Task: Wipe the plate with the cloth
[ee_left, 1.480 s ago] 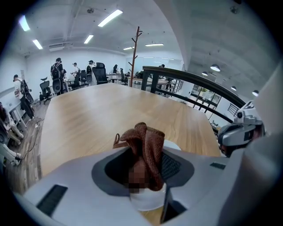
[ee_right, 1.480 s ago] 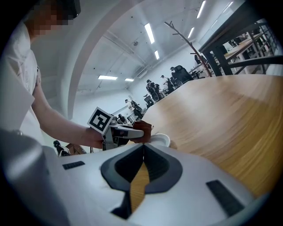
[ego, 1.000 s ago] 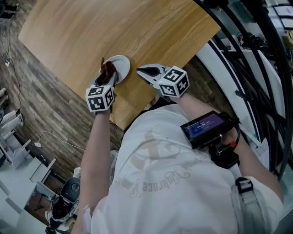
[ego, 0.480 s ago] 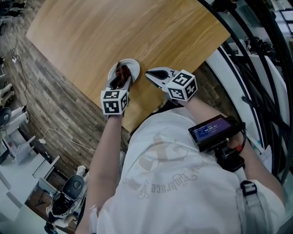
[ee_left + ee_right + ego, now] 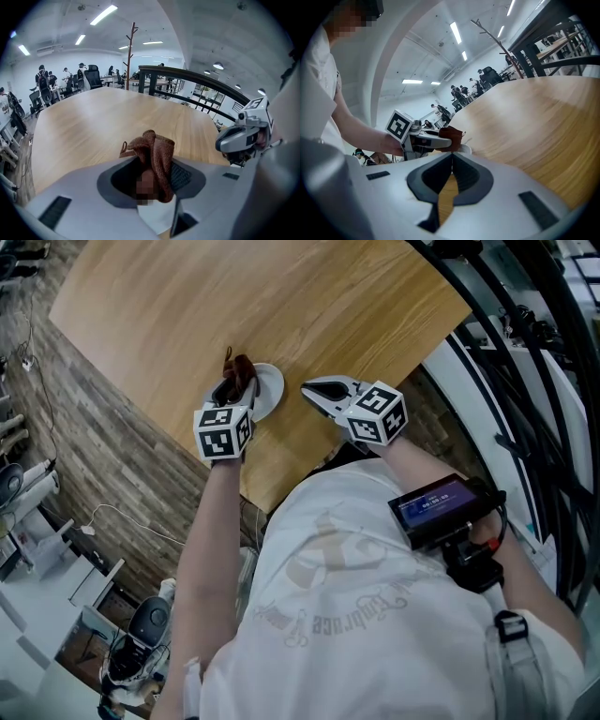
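Observation:
A small white plate (image 5: 269, 390) lies on the wooden table (image 5: 309, 306) near its front edge. My left gripper (image 5: 234, 388) is shut on a bunched brown cloth (image 5: 241, 367) and holds it over the plate's left part. In the left gripper view the cloth (image 5: 157, 150) sticks up between the jaws, with the plate (image 5: 157, 213) showing white beneath. My right gripper (image 5: 314, 390) is shut and holds nothing; it sits low over the table just right of the plate. From the right gripper view I see the left gripper (image 5: 426, 138), the cloth (image 5: 451, 138) and the plate's rim (image 5: 465, 149).
The table's front edge (image 5: 272, 488) runs close to the person's body. A black railing (image 5: 525, 343) curves along the right. Far off in the left gripper view are a coat stand (image 5: 128, 54), office chairs and several people.
My left gripper has carried the cloth across the plate, first to the right and then back toward its left rim. The right gripper has hardly moved.

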